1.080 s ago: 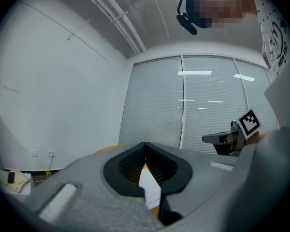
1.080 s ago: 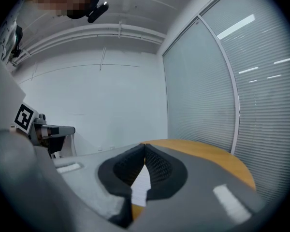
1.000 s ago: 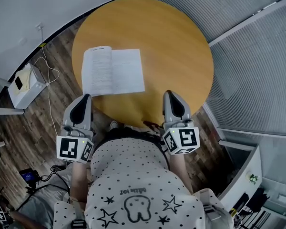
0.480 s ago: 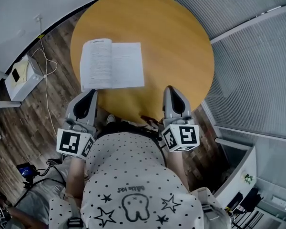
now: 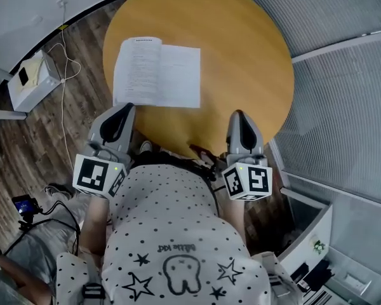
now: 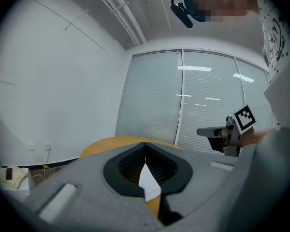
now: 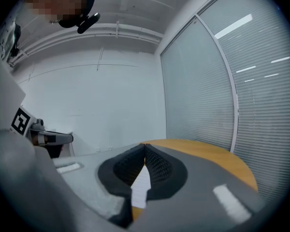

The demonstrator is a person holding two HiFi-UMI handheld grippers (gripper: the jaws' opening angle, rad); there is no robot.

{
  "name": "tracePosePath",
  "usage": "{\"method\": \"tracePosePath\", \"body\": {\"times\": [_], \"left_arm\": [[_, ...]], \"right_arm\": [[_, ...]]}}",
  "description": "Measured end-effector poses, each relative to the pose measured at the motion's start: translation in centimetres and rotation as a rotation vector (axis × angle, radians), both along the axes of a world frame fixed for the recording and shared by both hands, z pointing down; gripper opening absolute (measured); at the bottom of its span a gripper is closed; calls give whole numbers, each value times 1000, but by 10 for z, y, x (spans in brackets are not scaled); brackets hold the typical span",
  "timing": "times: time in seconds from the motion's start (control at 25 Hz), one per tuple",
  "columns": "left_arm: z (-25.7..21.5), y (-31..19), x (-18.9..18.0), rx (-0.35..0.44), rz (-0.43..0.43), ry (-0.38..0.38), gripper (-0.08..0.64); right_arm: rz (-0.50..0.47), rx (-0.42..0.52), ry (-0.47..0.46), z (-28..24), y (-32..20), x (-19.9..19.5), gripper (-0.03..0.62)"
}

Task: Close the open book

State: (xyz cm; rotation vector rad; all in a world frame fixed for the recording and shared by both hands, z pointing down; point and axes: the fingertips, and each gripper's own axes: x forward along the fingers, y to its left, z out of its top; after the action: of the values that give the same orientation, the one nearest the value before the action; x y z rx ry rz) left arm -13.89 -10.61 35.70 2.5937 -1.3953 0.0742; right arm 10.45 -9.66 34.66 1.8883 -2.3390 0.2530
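An open book (image 5: pixel 157 73) with white printed pages lies flat on the round orange table (image 5: pixel 241 49), toward its left near side. My left gripper (image 5: pixel 126 107) hovers at the table's near edge, just short of the book's near left corner, jaws shut and empty. My right gripper (image 5: pixel 237 115) sits over the near edge to the right of the book, also shut with nothing in it. A sliver of the book's page (image 6: pixel 148 183) shows through the left gripper's own jaws, and a page sliver (image 7: pixel 141 185) through the right gripper's own jaws.
A white box (image 5: pixel 32 78) with a cable stands on the wooden floor left of the table. Glass walls with blinds (image 5: pixel 343 88) run along the right. Cables and small devices (image 5: pixel 25 205) lie on the floor at lower left.
The view has shifted, so the table and book sit a little higher and further right in the picture. The left gripper has edged closer to the book's near left corner; the right has held still.
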Motion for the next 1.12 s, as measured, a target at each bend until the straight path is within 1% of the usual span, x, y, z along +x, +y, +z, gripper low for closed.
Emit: {"method": "tracePosePath", "body": {"times": [0.2,0.36,0.44,0.52,0.68,0.8,0.88,0.96,1.12], "left_arm": [[7,3,-3,-16,-8,-45,9],[19,4,-7,-41,-11,-51,19],[27,4,-8,-69,-12,-51,88],[33,5,-10,-107,-31,-22,104],[48,1,-23,-198,-83,107,109],[63,0,-26,-268,-92,182,110],[75,-2,-27,-309,-99,255,109],[91,-3,-29,-360,-118,353,110],[125,-5,-29,-483,-171,615,132]], "right_arm": [[-8,0,-7,1,-3,-4,5],[-14,7,-15,5,-5,-8,5],[-14,-1,-15,10,-5,-8,5],[-13,-15,-11,13,-4,-6,5],[-23,-38,-5,19,-4,-9,5],[-39,-59,-2,23,-4,-14,5],[-54,-76,8,25,-4,-19,5],[-70,-101,19,31,-3,-24,5],[-108,-149,40,41,0,-36,5]]}}
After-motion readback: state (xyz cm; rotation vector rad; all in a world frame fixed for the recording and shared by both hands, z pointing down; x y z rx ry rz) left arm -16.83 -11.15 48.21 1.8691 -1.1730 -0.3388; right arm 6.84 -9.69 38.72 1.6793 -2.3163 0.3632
